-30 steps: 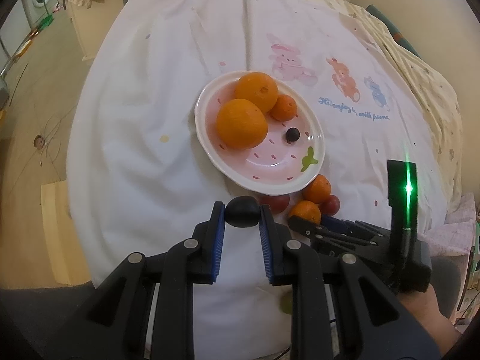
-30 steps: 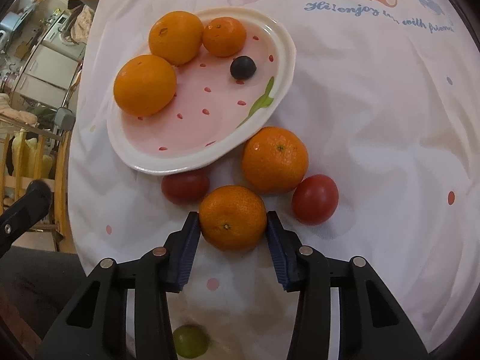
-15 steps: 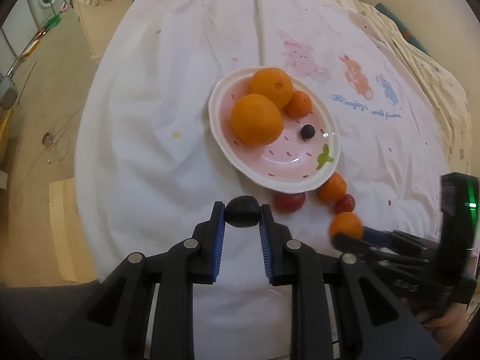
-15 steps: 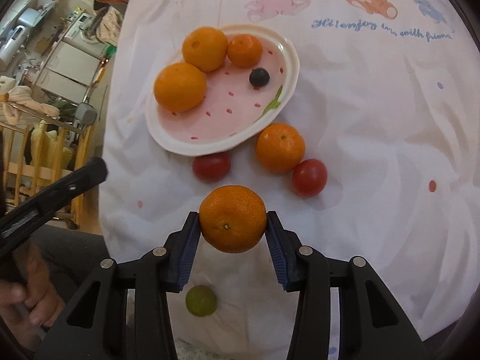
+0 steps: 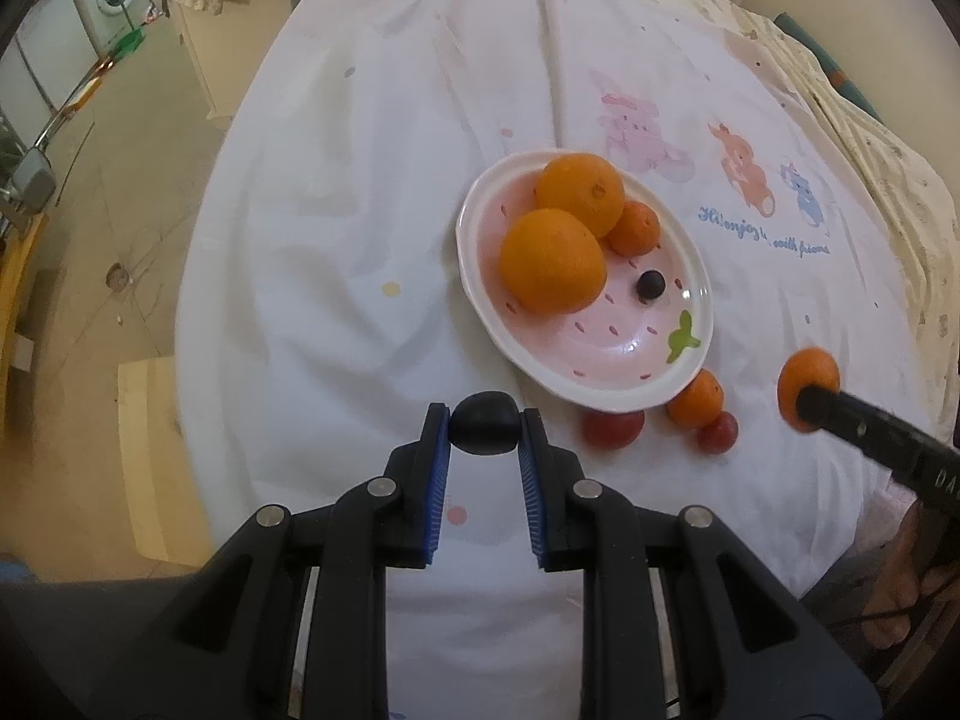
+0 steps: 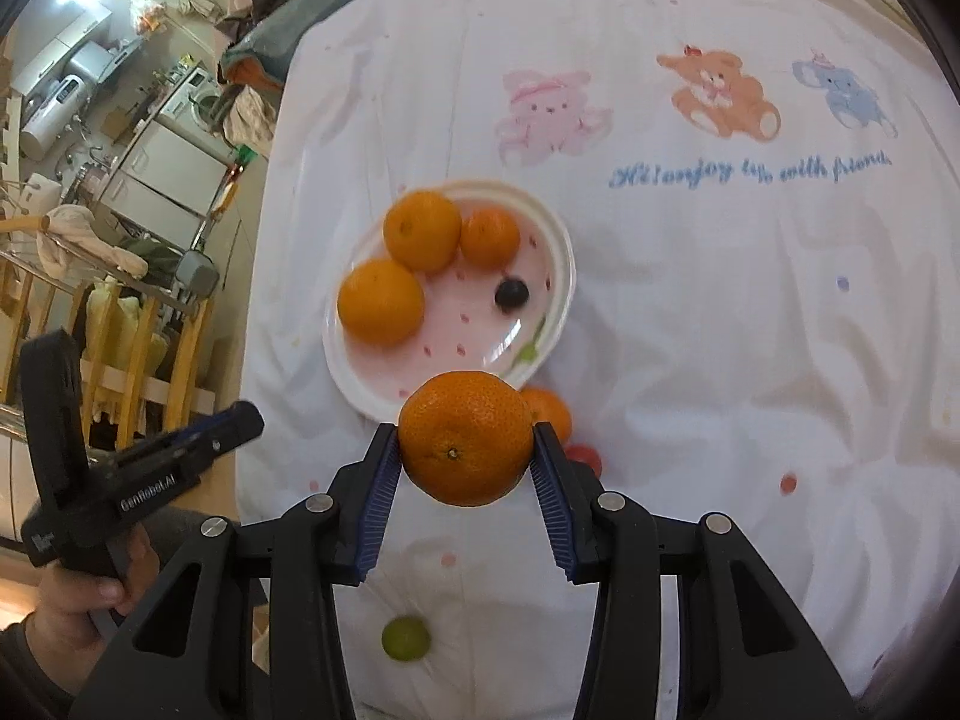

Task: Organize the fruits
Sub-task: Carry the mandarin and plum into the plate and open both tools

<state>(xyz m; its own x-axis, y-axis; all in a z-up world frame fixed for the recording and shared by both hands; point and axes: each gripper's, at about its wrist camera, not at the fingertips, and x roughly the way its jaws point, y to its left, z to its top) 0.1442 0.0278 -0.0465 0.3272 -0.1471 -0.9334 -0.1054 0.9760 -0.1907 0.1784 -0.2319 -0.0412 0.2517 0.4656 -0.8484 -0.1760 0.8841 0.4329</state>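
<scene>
A white bedsheet (image 6: 690, 312) printed with a pink rabbit (image 6: 549, 114), an orange bear (image 6: 720, 93), a blue elephant (image 6: 846, 93) and blue lettering (image 6: 750, 168), scattered with small coloured dots. On it, a pink plate (image 5: 600, 348) with a white rim, red flecks and a green leaf mark holds three bright oranges (image 5: 552, 261) and a dark grape (image 5: 650, 284). Black grippers with blue pads grip a dark plum (image 5: 483, 422) and an orange mandarin (image 6: 467, 438). Red tomatoes (image 5: 613, 427) and a green grape (image 6: 406, 638) lie alongside.

Soft, even indoor light — the white cloth (image 5: 372, 228) is bright, shadows faint. A small glare spot sits on the plate (image 5: 636, 354). Fisheye curvature bends the edges — corners vignette black, periphery slightly blurred.
</scene>
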